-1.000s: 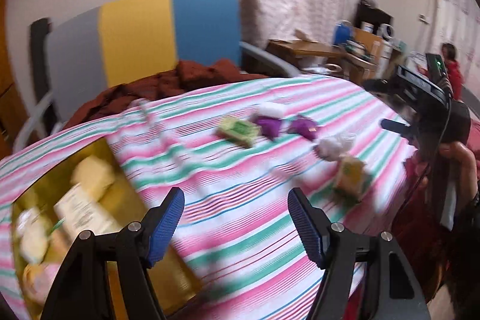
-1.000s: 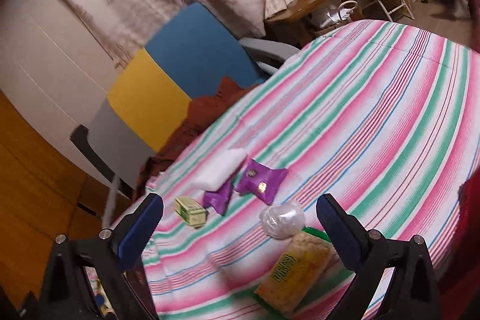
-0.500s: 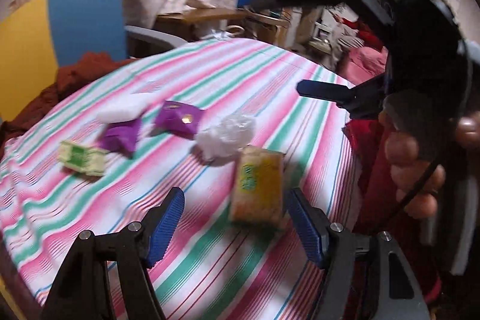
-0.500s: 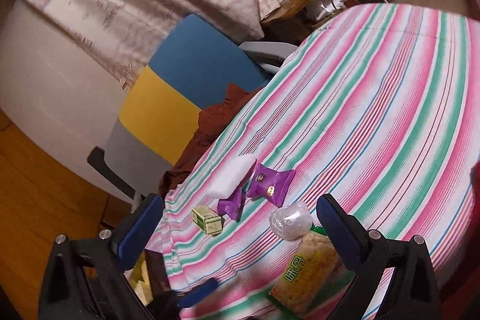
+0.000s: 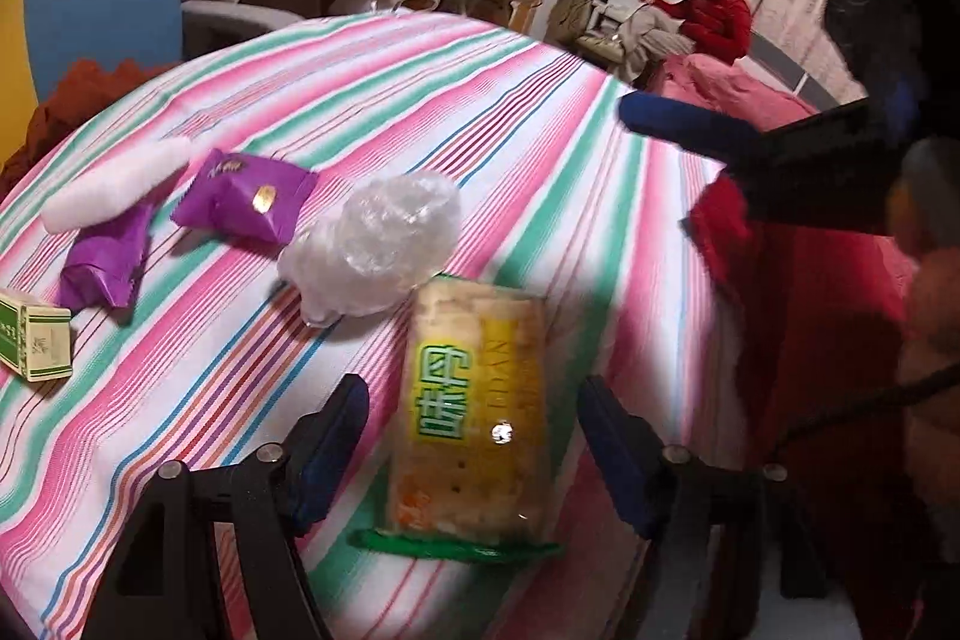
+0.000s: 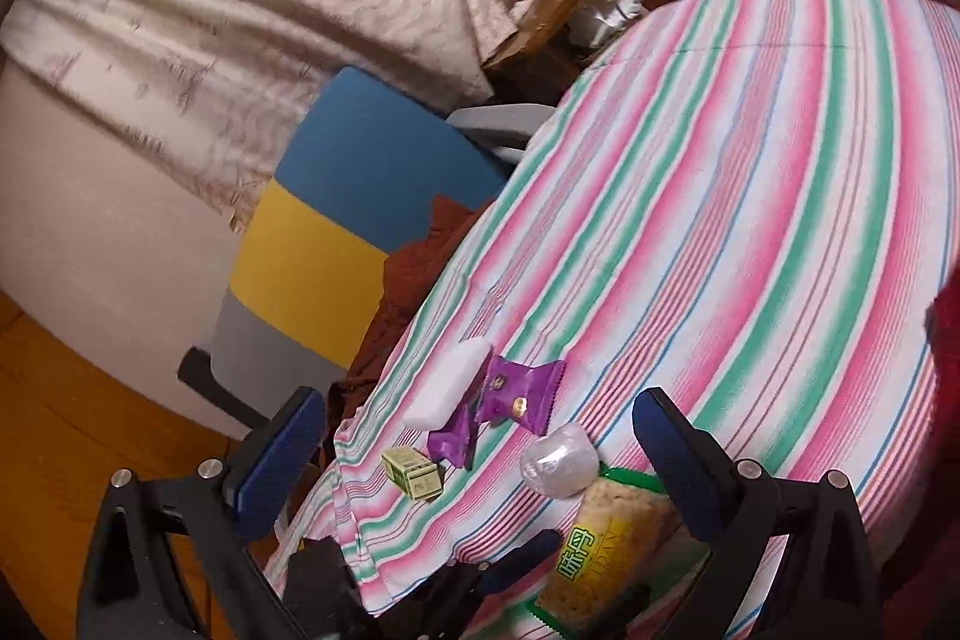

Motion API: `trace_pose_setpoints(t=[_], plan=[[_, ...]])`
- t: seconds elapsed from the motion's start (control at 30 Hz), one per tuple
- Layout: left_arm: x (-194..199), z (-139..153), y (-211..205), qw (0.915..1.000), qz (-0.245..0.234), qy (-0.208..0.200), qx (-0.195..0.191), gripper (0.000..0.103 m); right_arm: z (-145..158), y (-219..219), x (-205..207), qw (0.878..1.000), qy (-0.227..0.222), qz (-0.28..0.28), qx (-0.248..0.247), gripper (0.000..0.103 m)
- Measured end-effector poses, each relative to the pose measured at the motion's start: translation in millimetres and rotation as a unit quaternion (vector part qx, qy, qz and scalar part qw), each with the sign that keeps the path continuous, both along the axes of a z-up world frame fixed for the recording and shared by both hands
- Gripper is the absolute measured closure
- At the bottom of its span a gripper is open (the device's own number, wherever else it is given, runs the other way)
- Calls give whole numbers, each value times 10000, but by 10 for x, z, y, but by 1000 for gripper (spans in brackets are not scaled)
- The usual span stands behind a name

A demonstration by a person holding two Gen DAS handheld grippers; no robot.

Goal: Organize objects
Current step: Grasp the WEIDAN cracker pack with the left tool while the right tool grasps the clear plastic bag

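Left gripper (image 5: 471,436) jaws spread, cracker pack (image 5: 471,412) lying between them untouched on the tablecloth (image 5: 420,100); right gripper (image 6: 480,436) jaws spread, empty.

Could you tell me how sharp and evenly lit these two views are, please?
Left wrist view: the cracker packet carries a small glare spot, the table's stripes bow with fisheye distortion, and the right edge is dark and smeared. Right wrist view: stripes near the frame's edge blur, the corners vignette black, and the purple wrapper stays fairly crisp.
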State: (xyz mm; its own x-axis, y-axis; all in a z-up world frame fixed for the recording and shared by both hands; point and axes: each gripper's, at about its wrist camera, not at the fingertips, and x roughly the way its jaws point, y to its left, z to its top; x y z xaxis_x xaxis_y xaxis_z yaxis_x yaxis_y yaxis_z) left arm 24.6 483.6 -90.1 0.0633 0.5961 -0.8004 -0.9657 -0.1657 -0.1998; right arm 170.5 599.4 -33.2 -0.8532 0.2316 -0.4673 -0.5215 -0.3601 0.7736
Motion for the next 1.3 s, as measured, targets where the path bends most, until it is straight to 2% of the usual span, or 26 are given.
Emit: trace_pose_setpoints(t=[0.07,0.17,0.33,0.5,0.63,0.73,0.83,0.97,1.13,1.27,1.3], plan=[[47,-17,7,9997,45,256,-1,45,-16,13,6,10000,20,-19,-71,0],[39,-9,-29,9994,234,270,-10,56,-18,19,-4,10000,-39,-33,-65,0],[-23,9,-284,9974,622,350,-7,56,-33,-3,-92,9996,-231,159,-33,0],[18,5,-740,9953,763,591,-45,56,-54,-87,-306,9950,-793,586,141,0],[28,24,-1114,9932,1003,598,-21,56,-102,-212,-519,9846,-1331,1083,337,0],[35,9,-1316,9911,1114,726,65,56,-153,-326,-676,9737,-1564,1604,420,0],[-13,-27,-1394,9909,1199,593,171,56,-202,-464,-816,9615,-1788,2026,505,0],[63,-65,-1415,9887,1246,771,328,56,-255,-503,-862,9558,-2029,2070,493,0],[33,-81,-1457,9882,1290,685,452,55,-286,-517,-910,9519,-2237,2037,476,3],[31,-94,-1469,9879,1298,693,493,55,-352,-551,-1067,9442,-2352,2296,226,18],[28,-97,-1476,9879,1303,678,507,55,-358,-564,-1123,9428,-2385,2322,200,18]])
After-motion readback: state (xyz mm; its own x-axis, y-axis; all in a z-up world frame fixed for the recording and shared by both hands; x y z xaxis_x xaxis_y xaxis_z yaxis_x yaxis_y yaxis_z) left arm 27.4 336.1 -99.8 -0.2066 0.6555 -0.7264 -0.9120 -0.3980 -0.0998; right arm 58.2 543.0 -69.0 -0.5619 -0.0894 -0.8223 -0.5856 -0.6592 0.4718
